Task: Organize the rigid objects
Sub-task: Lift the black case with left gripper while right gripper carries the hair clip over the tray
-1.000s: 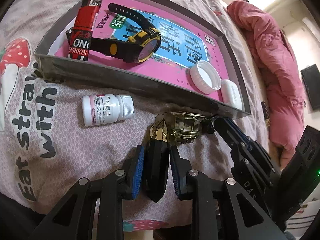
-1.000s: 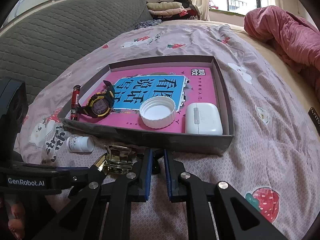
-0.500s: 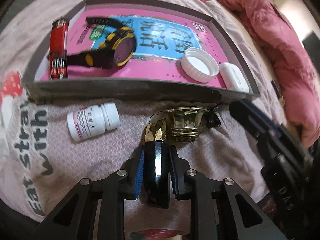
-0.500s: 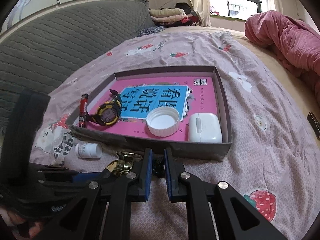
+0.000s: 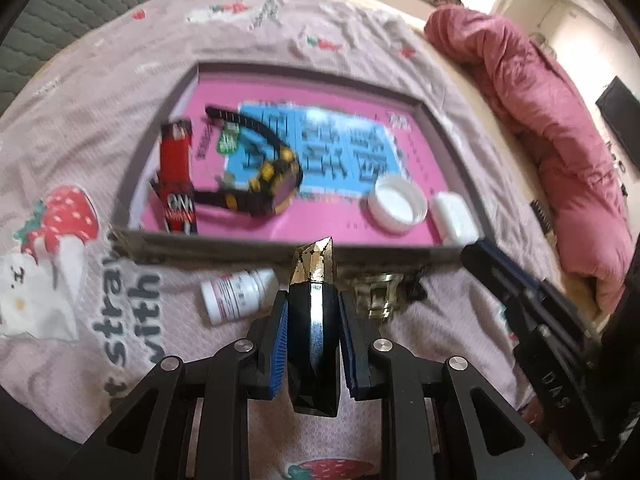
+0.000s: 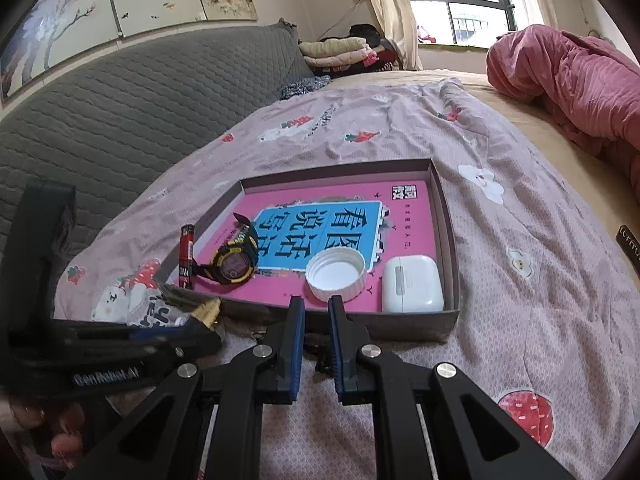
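Observation:
My left gripper (image 5: 313, 300) is shut on a black and gold faceted bottle (image 5: 314, 320) and holds it lifted, tip toward the grey box (image 5: 224, 242). The box holds a red lighter (image 5: 176, 184), a black-yellow watch (image 5: 260, 184), a white cap (image 5: 396, 204) and a white earbud case (image 5: 456, 214). A gold cap (image 5: 376, 294) and a white pill bottle (image 5: 236, 294) lie on the bedspread before the box. My right gripper (image 6: 316, 308) is nearly closed around a small black thing (image 6: 320, 354) that lies low between its fingers; whether it grips is unclear.
A pink quilt (image 6: 568, 80) is heaped at the right. A grey padded headboard (image 6: 120, 112) runs along the left. The box (image 6: 452, 240) rests on a bedspread with strawberry prints.
My left gripper has lifted the black and gold bottle off the bedspread, away from the gold cap. The right gripper has risen and pulled back a little.

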{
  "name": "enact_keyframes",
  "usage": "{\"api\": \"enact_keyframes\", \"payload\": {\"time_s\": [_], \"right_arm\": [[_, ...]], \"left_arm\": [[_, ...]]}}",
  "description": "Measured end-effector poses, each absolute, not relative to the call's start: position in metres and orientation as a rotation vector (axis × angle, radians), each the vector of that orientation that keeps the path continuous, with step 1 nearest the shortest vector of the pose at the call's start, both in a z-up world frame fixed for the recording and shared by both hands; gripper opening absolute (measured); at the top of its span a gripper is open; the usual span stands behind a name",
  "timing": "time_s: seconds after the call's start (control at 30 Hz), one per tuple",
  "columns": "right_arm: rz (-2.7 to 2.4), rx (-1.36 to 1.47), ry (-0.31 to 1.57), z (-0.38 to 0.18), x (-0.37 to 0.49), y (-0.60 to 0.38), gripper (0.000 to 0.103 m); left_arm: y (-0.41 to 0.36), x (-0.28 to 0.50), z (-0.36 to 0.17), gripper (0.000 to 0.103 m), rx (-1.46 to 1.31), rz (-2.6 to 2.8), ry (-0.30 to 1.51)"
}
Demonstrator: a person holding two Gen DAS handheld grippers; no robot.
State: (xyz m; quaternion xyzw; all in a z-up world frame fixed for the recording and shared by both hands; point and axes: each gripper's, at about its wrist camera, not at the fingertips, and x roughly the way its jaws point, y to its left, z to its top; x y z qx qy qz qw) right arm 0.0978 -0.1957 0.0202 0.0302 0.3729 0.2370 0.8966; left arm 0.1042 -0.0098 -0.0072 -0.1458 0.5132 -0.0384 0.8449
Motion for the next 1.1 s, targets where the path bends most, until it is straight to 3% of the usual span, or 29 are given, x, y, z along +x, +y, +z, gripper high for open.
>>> {"api": "enact_keyframes", "payload": {"time_s": [0.43, 1.1], "right_arm": [[0.479, 0.091, 0.729, 0.031, 0.101, -0.205, 0.012], [0.462, -0.04, 0.925, -0.02, 0.102, -0.186, 0.013]], "left_arm": [[0.009, 0.106, 0.034, 0.023, -0.292, -0.09, 0.924], [0.022, 0.12, 0.023, 0.023, -0.296, -0.086, 0.896]]}}
